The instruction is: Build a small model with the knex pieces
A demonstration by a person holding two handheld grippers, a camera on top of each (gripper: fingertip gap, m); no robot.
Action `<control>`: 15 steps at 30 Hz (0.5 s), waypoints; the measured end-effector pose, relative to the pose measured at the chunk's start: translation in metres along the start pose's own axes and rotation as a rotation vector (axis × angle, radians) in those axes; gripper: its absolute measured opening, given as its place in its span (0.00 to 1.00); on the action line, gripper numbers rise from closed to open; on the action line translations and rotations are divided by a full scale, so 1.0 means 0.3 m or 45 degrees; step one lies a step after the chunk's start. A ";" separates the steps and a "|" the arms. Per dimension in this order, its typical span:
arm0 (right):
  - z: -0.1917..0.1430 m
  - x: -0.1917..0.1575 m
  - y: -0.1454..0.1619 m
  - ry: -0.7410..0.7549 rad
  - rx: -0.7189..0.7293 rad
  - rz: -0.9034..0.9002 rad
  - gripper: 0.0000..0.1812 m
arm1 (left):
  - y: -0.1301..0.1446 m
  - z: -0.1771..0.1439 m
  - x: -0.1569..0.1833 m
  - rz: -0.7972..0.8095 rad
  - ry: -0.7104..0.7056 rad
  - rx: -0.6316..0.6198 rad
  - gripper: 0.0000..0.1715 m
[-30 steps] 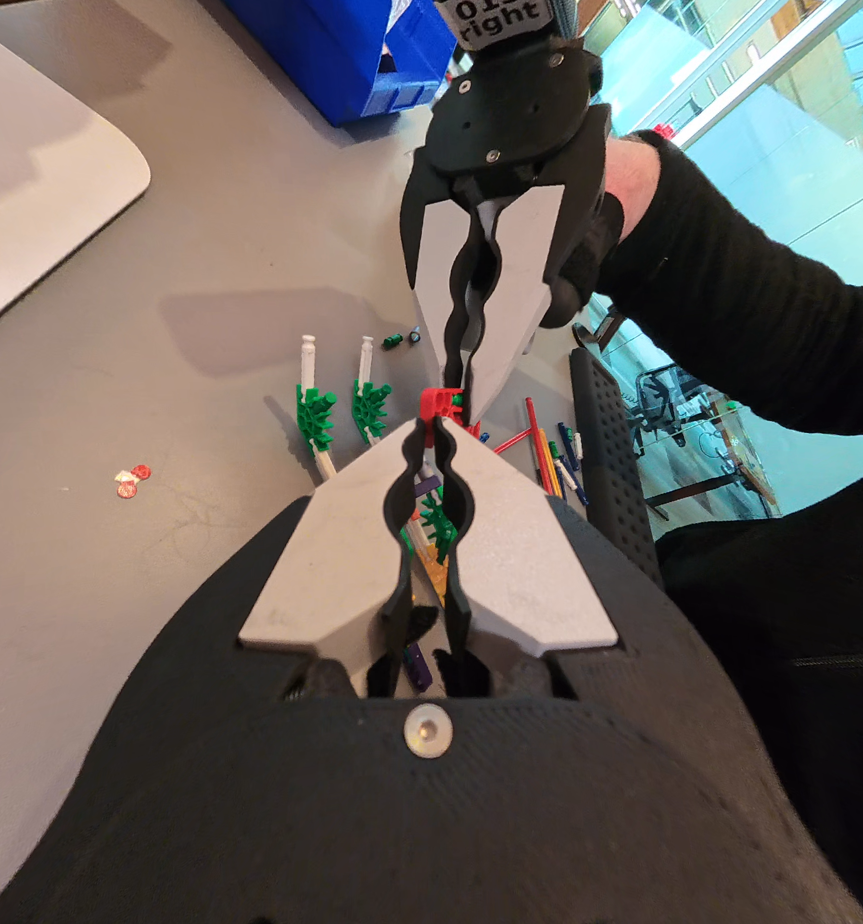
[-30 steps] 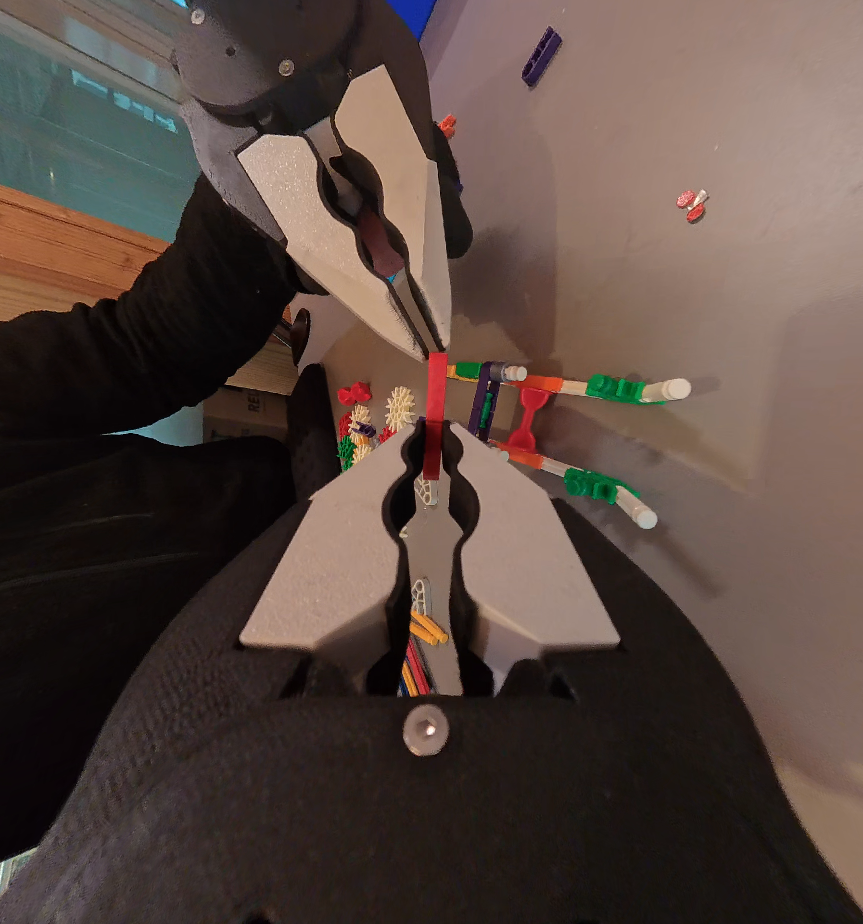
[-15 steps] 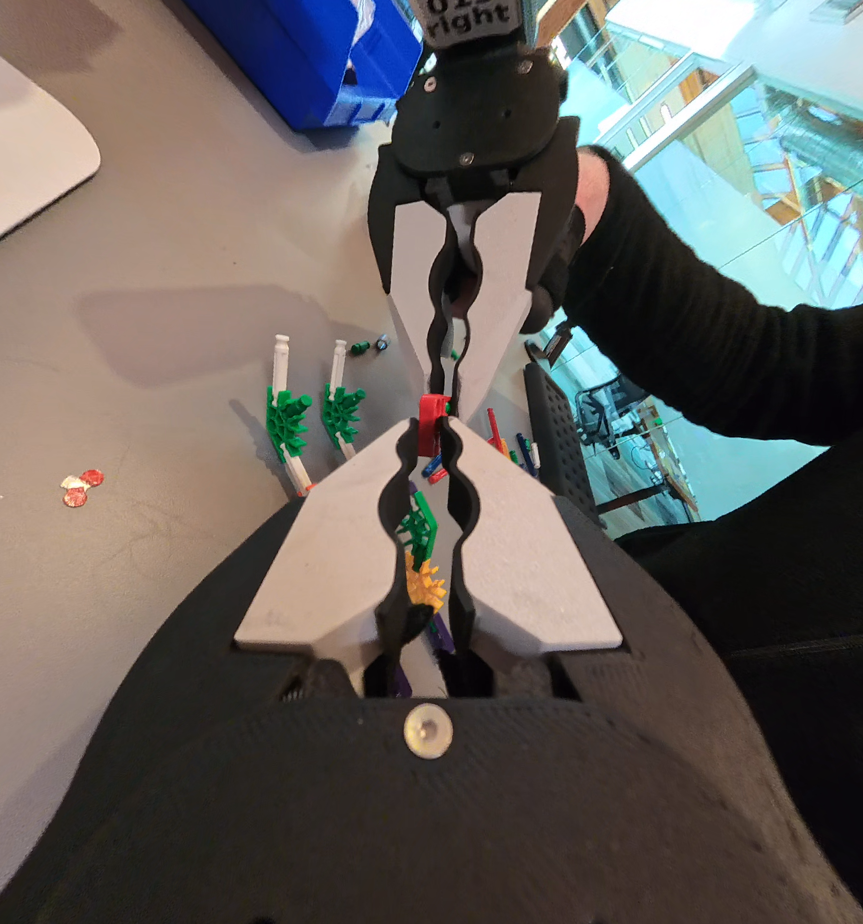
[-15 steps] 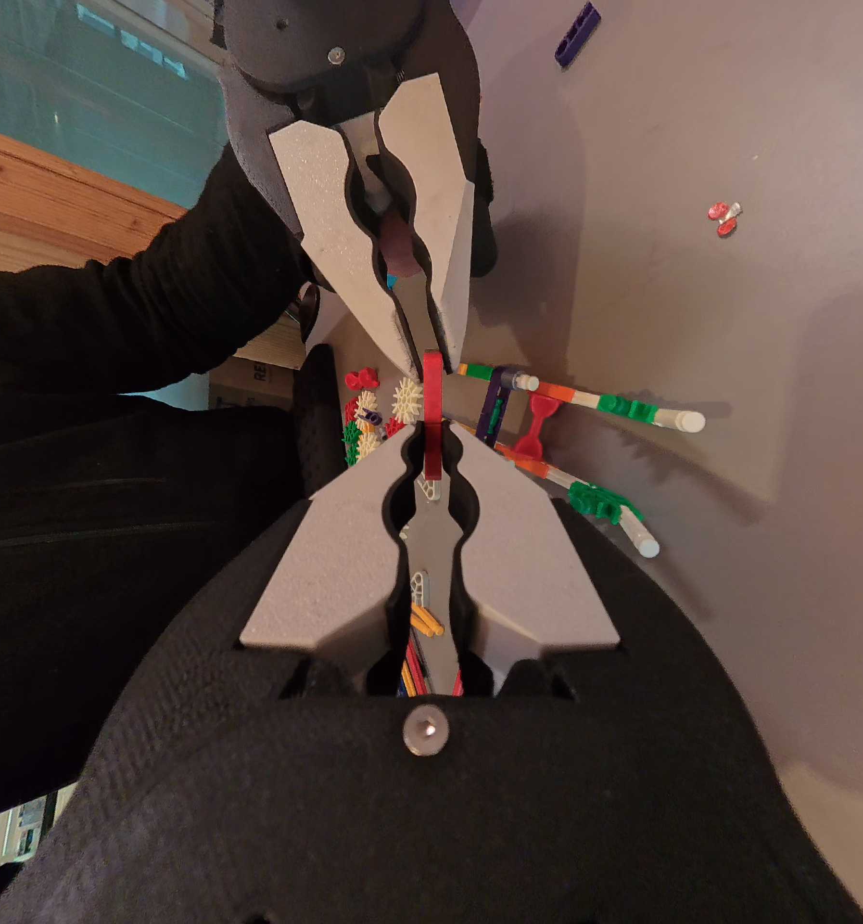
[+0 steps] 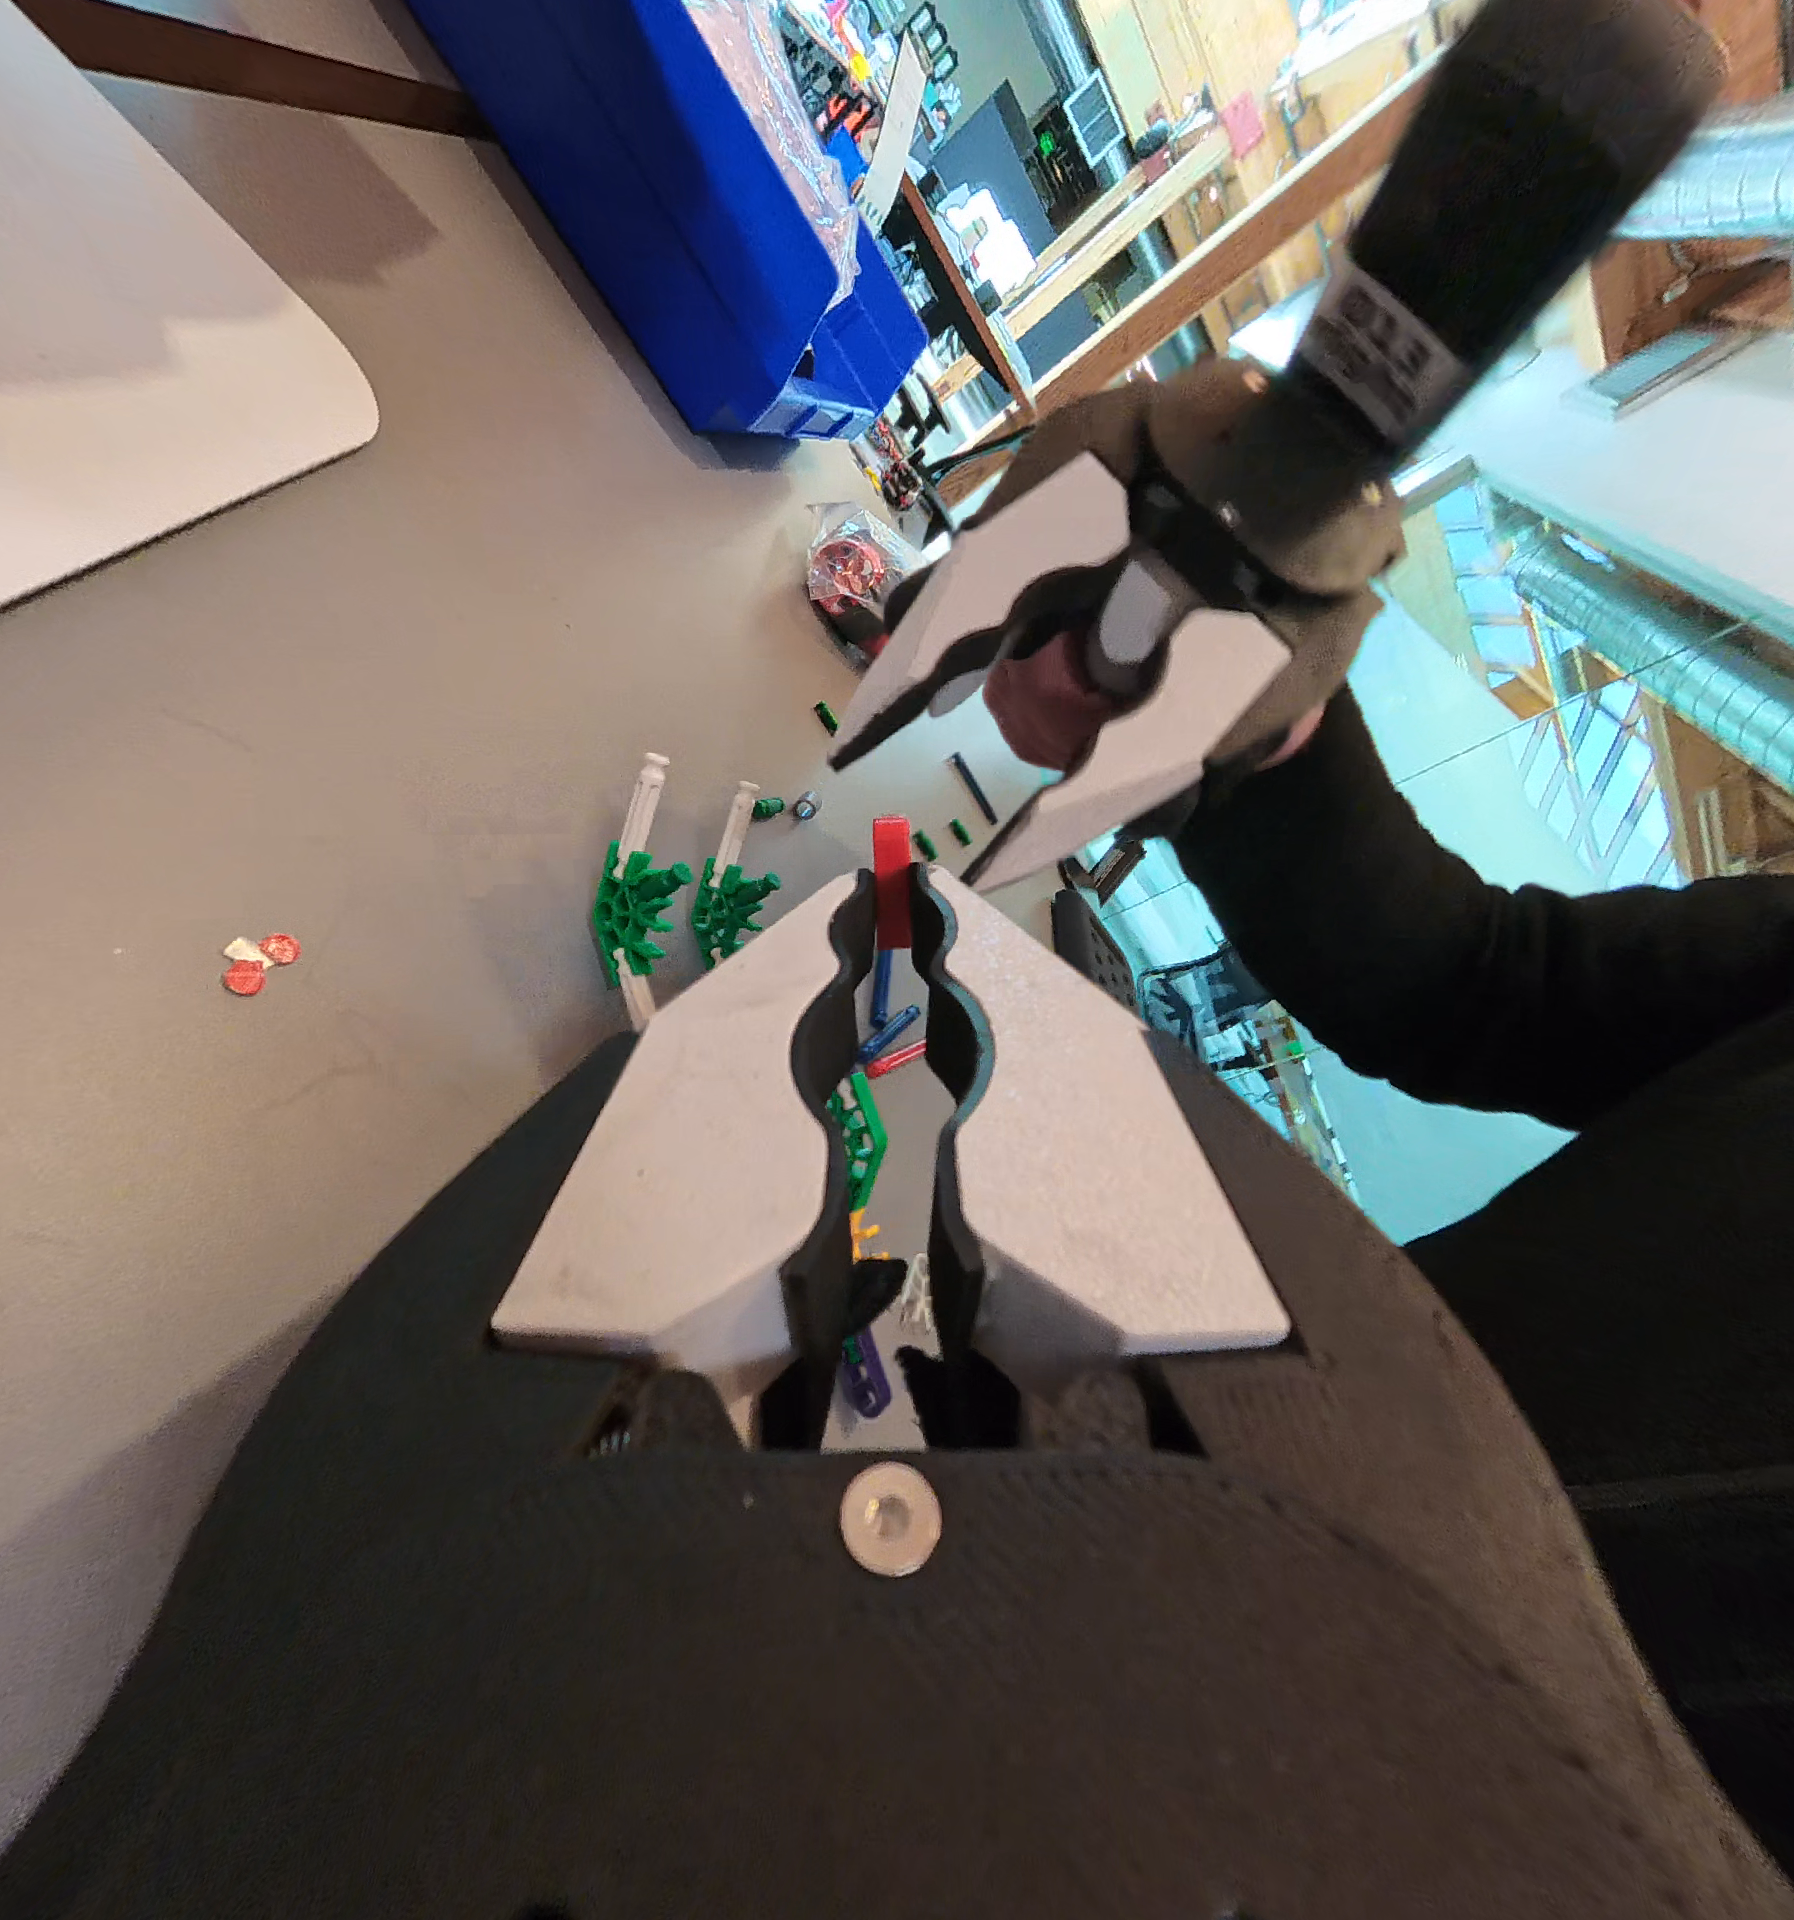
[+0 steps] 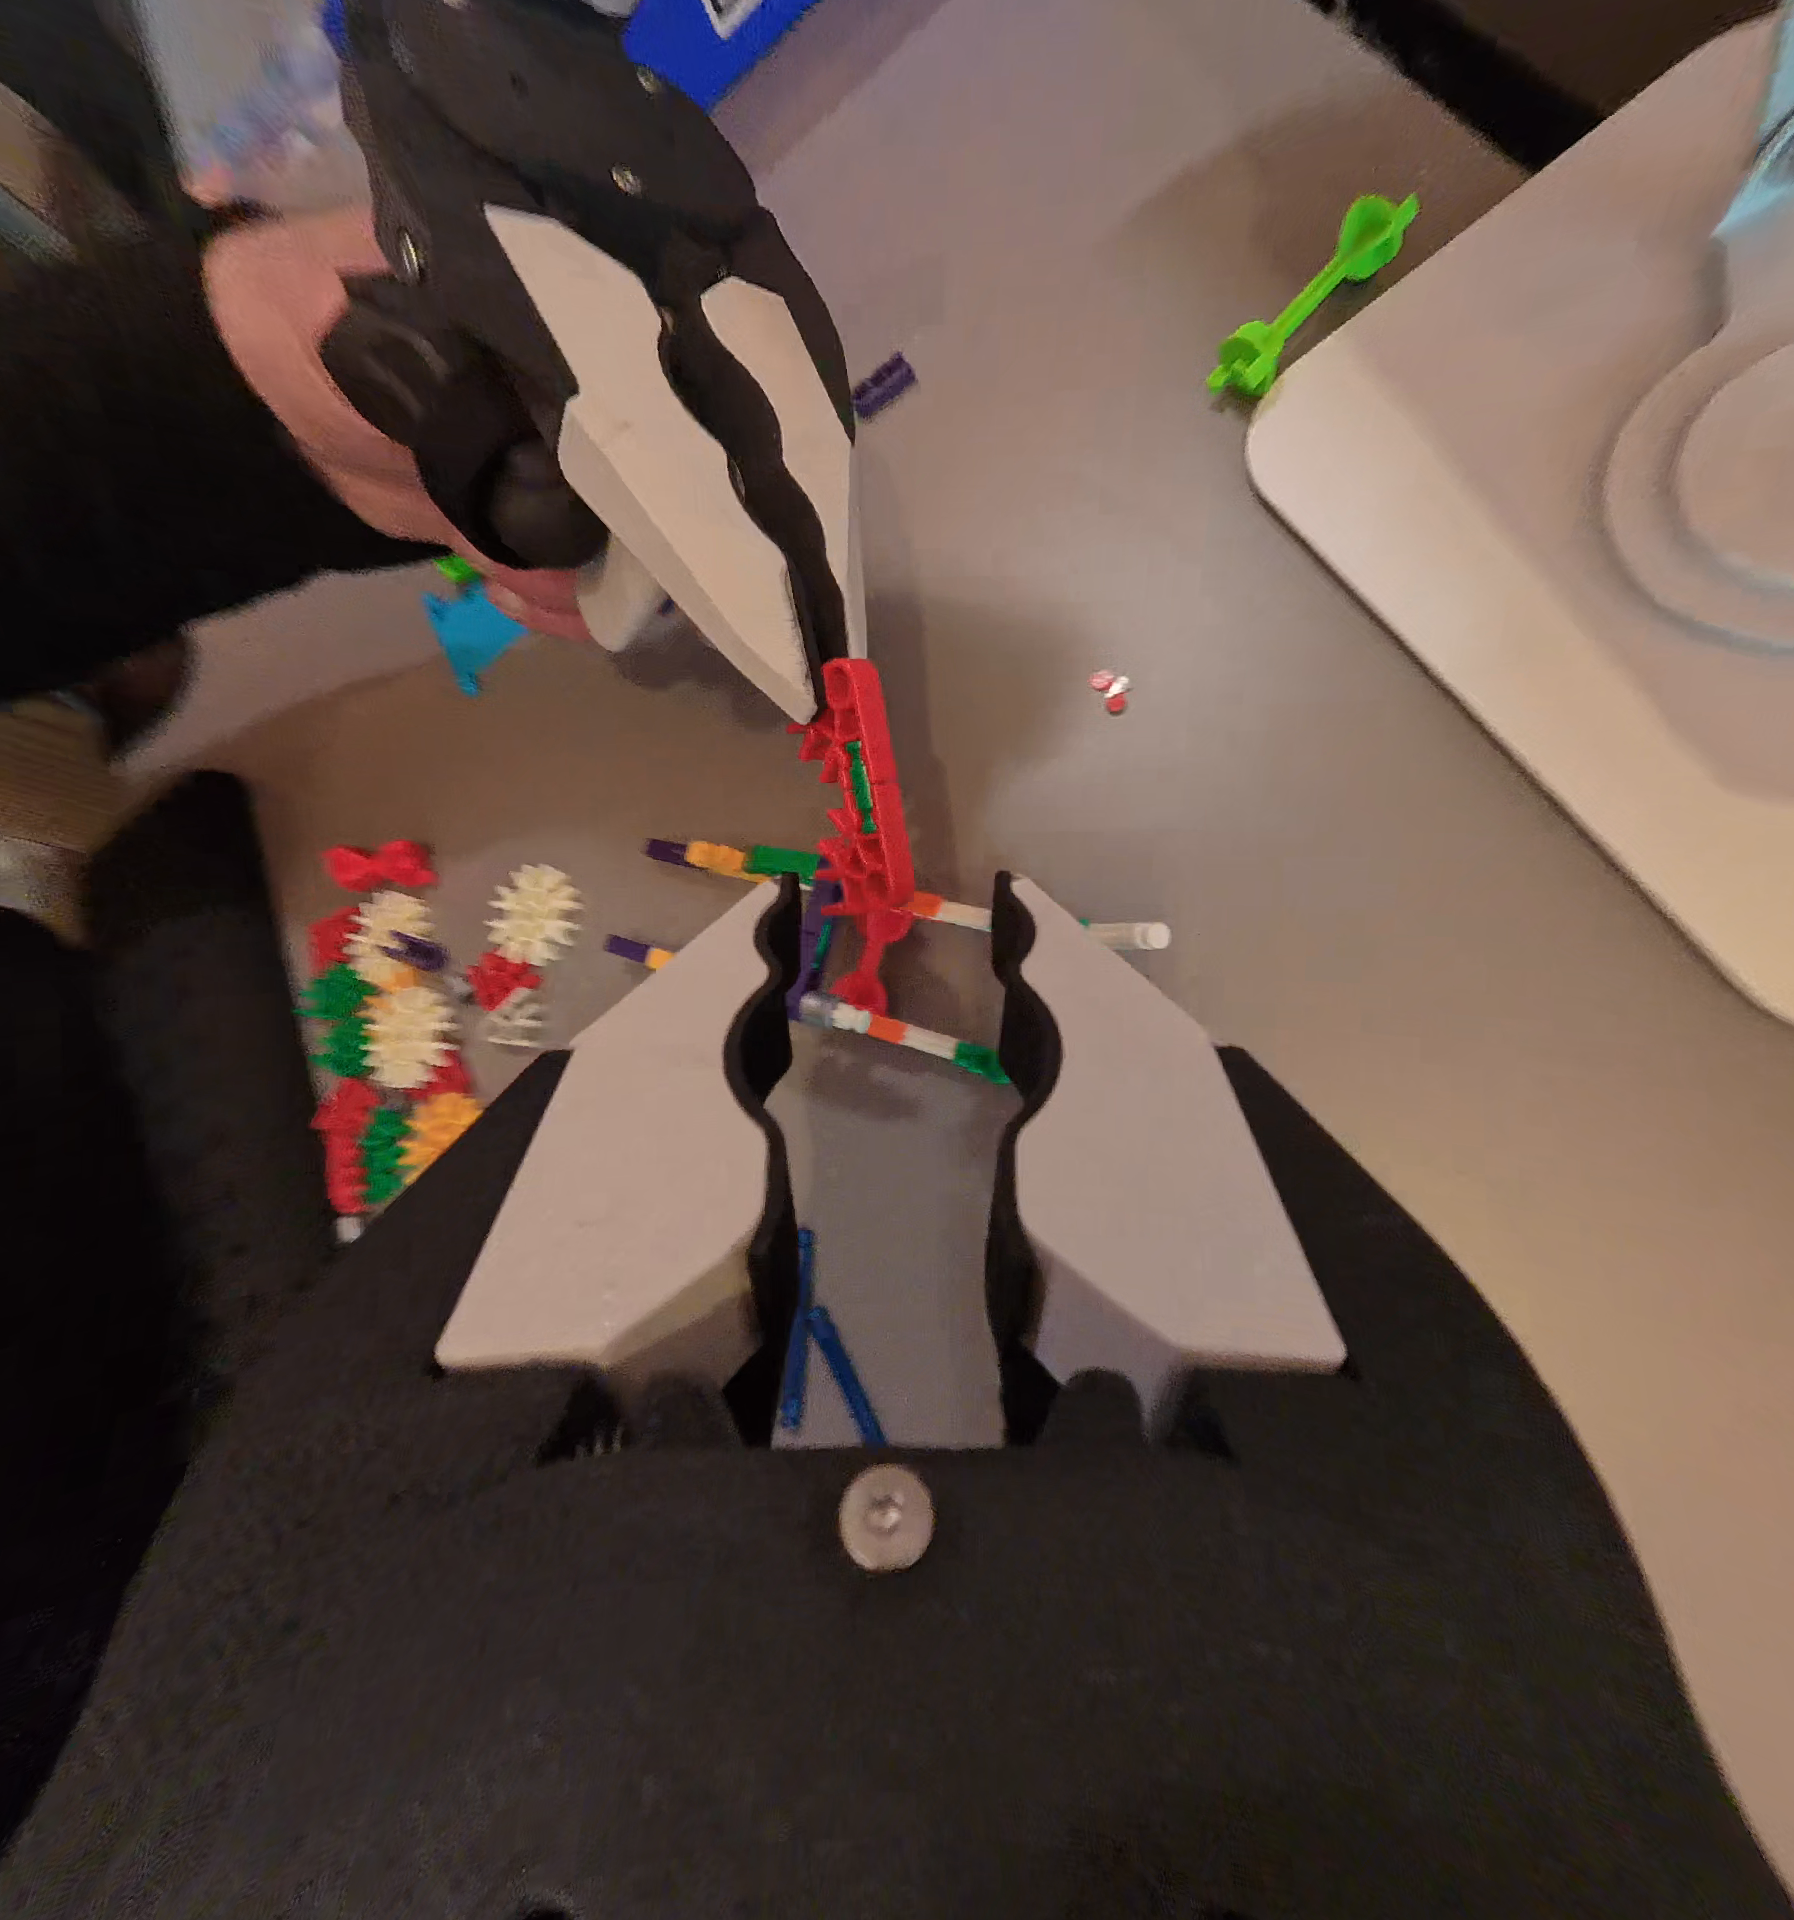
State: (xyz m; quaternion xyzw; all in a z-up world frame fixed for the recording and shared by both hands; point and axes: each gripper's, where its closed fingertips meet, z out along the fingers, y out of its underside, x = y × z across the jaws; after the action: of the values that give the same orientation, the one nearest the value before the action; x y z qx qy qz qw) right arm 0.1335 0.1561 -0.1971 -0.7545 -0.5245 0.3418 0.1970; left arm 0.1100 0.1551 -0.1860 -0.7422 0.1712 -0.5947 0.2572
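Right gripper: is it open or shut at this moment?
Open. The right gripper shows a wide gap between its fingers, gripping nothing; the red piece is held by the left gripper.

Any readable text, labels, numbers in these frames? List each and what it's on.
Nothing can be read in either view.
Black-and-white label on the handle of the right tongs: print is there, smeared by motion blur, unreadable.
White sticker on the blue bin: cut off by the frame edge and blurred, unreadable.
The toy pieces and the grey table show no writing.
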 end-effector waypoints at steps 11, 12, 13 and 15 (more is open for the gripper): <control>0.034 -0.031 0.040 0.105 -0.037 -0.077 0.06 | 0.020 0.015 -0.003 -0.082 0.005 0.008 0.03; 0.034 -0.031 0.041 0.081 -0.027 -0.051 0.06 | 0.018 0.016 0.000 -0.091 0.012 0.012 0.03; 0.036 -0.033 0.045 0.053 -0.026 -0.027 0.06 | 0.018 0.017 0.002 -0.091 0.016 0.013 0.03; 0.041 -0.031 0.051 0.008 -0.033 0.030 0.06 | 0.018 0.020 -0.007 -0.092 -0.006 0.013 0.03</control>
State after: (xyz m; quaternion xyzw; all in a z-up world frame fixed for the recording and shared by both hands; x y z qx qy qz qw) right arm 0.1325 0.1411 -0.2127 -0.7641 -0.5195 0.3348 0.1848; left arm 0.1156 0.1530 -0.1918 -0.7481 0.1405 -0.6026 0.2397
